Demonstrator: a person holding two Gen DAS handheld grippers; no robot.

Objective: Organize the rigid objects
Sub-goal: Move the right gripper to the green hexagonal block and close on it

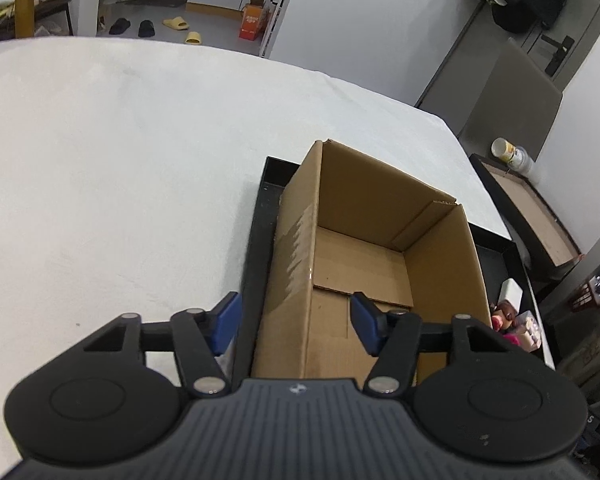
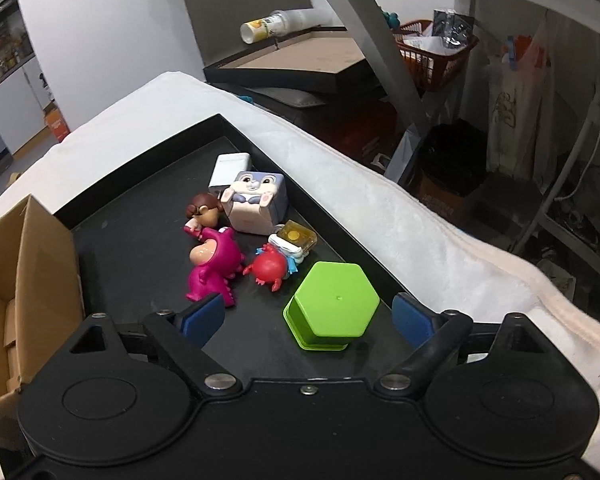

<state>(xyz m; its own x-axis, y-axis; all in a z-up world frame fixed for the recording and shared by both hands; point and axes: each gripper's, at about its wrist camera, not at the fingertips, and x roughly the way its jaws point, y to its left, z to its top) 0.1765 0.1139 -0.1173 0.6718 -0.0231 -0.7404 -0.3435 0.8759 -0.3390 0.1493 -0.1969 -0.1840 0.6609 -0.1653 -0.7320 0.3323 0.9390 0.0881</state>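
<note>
An empty open cardboard box (image 1: 364, 256) stands on a black tray (image 1: 260, 220); its left wall sits between my left gripper's (image 1: 296, 322) open jaws, untouched. In the right wrist view the tray (image 2: 148, 184) holds a green hexagonal box (image 2: 334, 304), a magenta figure (image 2: 214, 268), a red crab toy (image 2: 270, 268), a yellow clear case (image 2: 294, 236), a bunny cube (image 2: 256, 200), a white block (image 2: 230, 168) and a brown-haired figure (image 2: 204, 208). My right gripper (image 2: 308, 316) is open, with the green box between its fingertips, not touched. The cardboard box (image 2: 28, 264) stands left.
The tray lies on a white cloth-covered table (image 1: 120, 160). Beyond its right edge (image 2: 420, 220) are a framed board (image 2: 300, 60), a stack of paper cups (image 2: 268, 26), a red basket (image 2: 432, 56) and metal shelving legs. Slippers lie on the far floor (image 1: 172, 24).
</note>
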